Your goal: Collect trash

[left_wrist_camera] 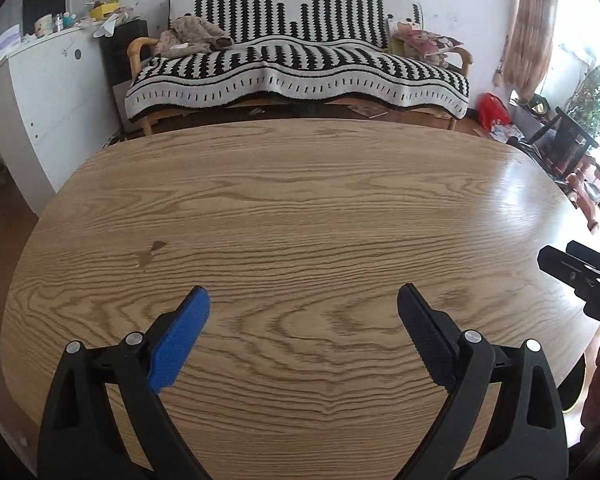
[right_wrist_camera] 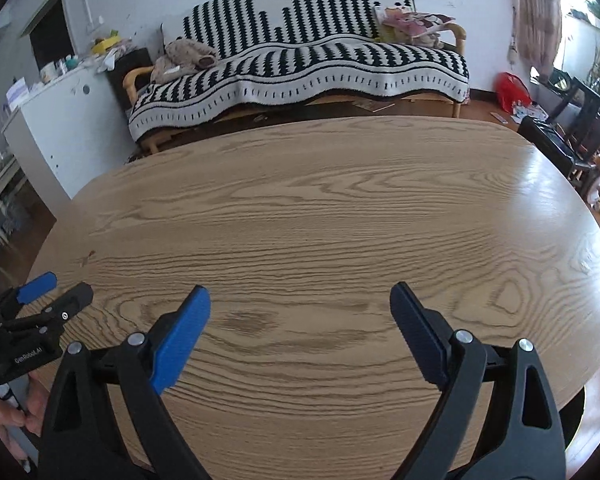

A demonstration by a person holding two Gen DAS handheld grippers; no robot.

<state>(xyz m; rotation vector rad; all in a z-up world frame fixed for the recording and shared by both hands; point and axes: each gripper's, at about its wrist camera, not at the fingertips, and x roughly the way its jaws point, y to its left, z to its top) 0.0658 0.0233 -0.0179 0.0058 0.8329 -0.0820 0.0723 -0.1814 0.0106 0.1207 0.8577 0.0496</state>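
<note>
No trash shows on the wooden table [left_wrist_camera: 300, 208] in either view. My left gripper [left_wrist_camera: 302, 300] is open and empty, held over the near part of the table. My right gripper [right_wrist_camera: 300, 298] is open and empty too, over the near part of the same table [right_wrist_camera: 320, 220]. The right gripper also shows at the right edge of the left wrist view [left_wrist_camera: 556, 258]. The left gripper shows at the left edge of the right wrist view [right_wrist_camera: 66, 284]; both look open there.
A sofa with a black-and-white striped blanket [left_wrist_camera: 296, 68] stands beyond the table. A white cabinet [left_wrist_camera: 48, 92] with clutter on top is at the left. A red bag [left_wrist_camera: 492, 110] and dark chairs [left_wrist_camera: 560, 140] are at the right.
</note>
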